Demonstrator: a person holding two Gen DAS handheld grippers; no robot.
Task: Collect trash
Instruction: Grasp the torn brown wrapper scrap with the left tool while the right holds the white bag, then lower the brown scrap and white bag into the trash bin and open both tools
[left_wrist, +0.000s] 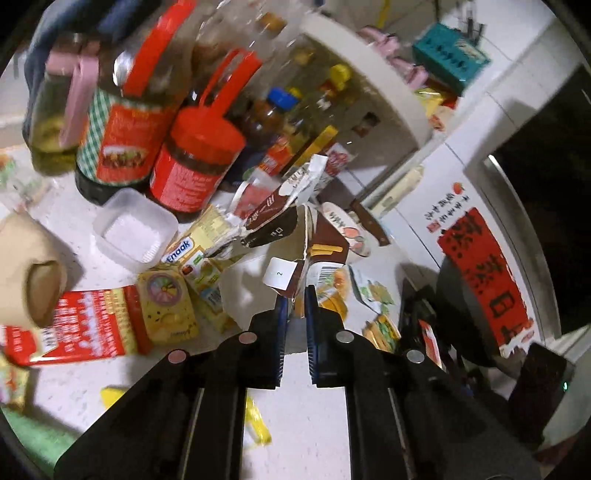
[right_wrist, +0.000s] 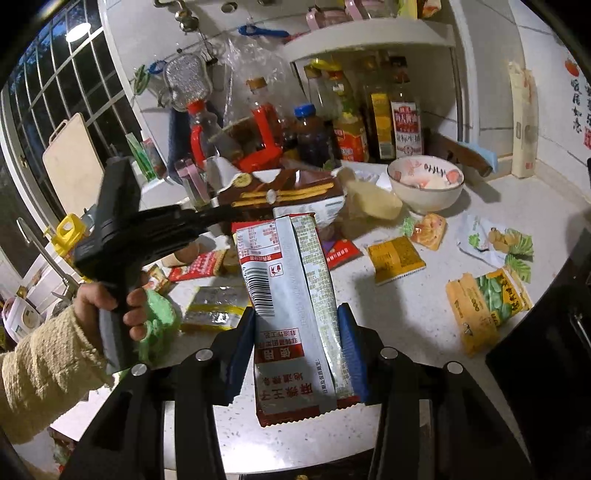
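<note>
The left tool (left_wrist: 294, 295) is gripping a torn brown box (left_wrist: 295, 229) by its near edge; the box is crumpled, printed with yellow sticks, and a white flap is hanging from it. It is sticking out away from the tool, above the tabletop (left_wrist: 236, 273), in front of the red-lidded jars (left_wrist: 199, 162). The right tool (right_wrist: 297, 314) is gripping a silver and red wrapper (right_wrist: 291, 302) with a barcode, clamped flat between its blue pads (right_wrist: 349, 343), its far end reaching toward the brown box. Other wrappers are lying on the tabletop to the right.
</note>
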